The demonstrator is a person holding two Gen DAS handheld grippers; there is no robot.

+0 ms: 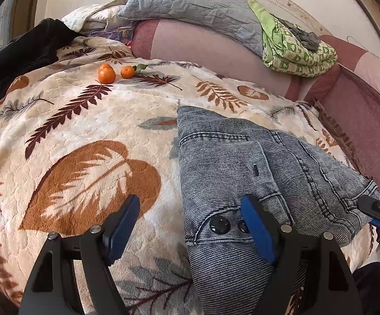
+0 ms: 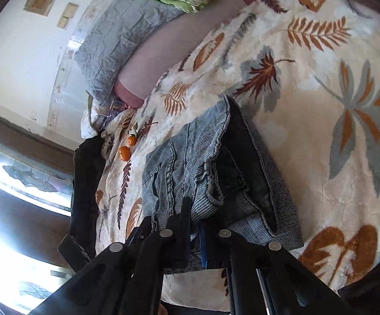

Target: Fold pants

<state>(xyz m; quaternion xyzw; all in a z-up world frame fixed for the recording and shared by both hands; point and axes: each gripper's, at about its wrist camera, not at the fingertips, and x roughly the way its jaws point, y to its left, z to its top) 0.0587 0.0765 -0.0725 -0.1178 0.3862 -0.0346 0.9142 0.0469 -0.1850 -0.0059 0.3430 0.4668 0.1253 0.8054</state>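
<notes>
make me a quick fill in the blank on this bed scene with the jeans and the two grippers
1. The left gripper hovers with its jaws ____ over the waistband edge of the jeans.
2. The right gripper is ____ on the denim fabric.
3. ____ oranges lie on the leaf-print blanket.
4. The folded cloth on the sofa back is patterned in ____.

Missing words: open; shut; two; green

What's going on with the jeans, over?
Left gripper open, one finger on the grey-blue denim pants. Right gripper shut on pants' edge. Two orange tangerines far off, not blocking.
</notes>
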